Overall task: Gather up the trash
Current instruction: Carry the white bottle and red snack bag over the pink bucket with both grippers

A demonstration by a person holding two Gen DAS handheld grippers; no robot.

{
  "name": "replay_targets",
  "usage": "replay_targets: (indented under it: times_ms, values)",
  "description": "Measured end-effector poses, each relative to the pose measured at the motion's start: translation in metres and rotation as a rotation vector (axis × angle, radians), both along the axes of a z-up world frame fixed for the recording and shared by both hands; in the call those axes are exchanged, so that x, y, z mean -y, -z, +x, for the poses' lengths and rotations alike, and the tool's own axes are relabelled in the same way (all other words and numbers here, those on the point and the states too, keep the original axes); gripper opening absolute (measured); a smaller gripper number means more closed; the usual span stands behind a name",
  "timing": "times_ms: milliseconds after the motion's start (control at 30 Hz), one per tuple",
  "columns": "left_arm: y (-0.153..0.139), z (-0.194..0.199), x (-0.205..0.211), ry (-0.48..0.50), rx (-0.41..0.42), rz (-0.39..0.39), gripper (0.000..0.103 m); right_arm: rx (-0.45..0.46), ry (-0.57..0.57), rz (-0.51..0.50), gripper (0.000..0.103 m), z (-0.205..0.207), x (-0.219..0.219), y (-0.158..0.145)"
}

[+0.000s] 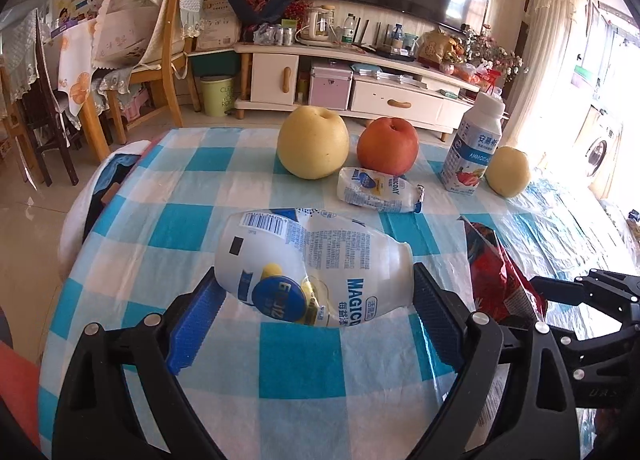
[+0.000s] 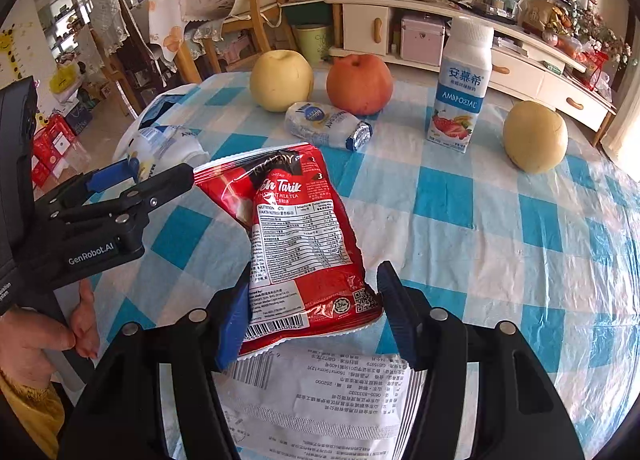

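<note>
Left gripper [image 1: 314, 300]: pads pinch the crushed white drink bottle [image 1: 308, 264] across its body, near the bench's left edge; the bottle looks lifted clear of the checked cloth, though I cannot be sure.
Risk, left: the bottle is dented and slick, held off-centre; it could rotate or squirt out if the pinch slackens.
Right gripper [image 2: 310, 314]: pads spread on either side of the red milk tea packet [image 2: 304, 228], the left pad touching its edge, the right pad just apart; not yet clamped.
Packet position: near the bench's front edge, its lower end lying over a white printed mailer bag [image 2: 320, 400].
Risk, right: closing low could catch the mailer too, or the thin foil could buckle and slip out.
Far edge: 1 small crumpled white wrapper [image 2: 326, 126] lies in front of a yellow pear [image 2: 280, 80] and a red apple [image 2: 358, 84]; an upright yogurt bottle [image 2: 460, 88] and a 2nd pear [image 2: 534, 136] stand further right.
Risk, far: reaching for the wrapper could nudge the fruit into rolling.
</note>
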State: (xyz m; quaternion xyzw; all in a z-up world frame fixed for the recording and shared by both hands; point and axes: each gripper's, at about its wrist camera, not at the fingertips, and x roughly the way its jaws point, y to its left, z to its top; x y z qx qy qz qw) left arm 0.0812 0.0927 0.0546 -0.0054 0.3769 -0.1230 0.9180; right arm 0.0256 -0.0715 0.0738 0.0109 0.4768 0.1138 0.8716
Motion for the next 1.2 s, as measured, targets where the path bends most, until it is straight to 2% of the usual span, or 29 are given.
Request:
replay_targets:
  times_ms: [233, 533, 867, 1200]
  values:
    - [-0.005, -0.033, -0.023, -0.048, 0.000, -0.031, 0.091, 0.033, -0.022, 0.006, 0.061, -0.020, -0.014, -0.016]
    - [-0.013, -0.088, -0.045, -0.086, 0.007, -0.020, 0.091, 0.065, -0.022, 0.037, 0.061, -0.051, -0.029, -0.028]
    - [-0.043, -0.144, -0.087, -0.177, 0.091, -0.014, 0.092, 0.087, -0.015, 0.065, 0.061, -0.085, -0.046, -0.035]
    - [-0.082, -0.192, -0.146, -0.282, 0.178, -0.007, 0.092, 0.089, -0.096, 0.071, 0.061, -0.128, -0.095, -0.037]
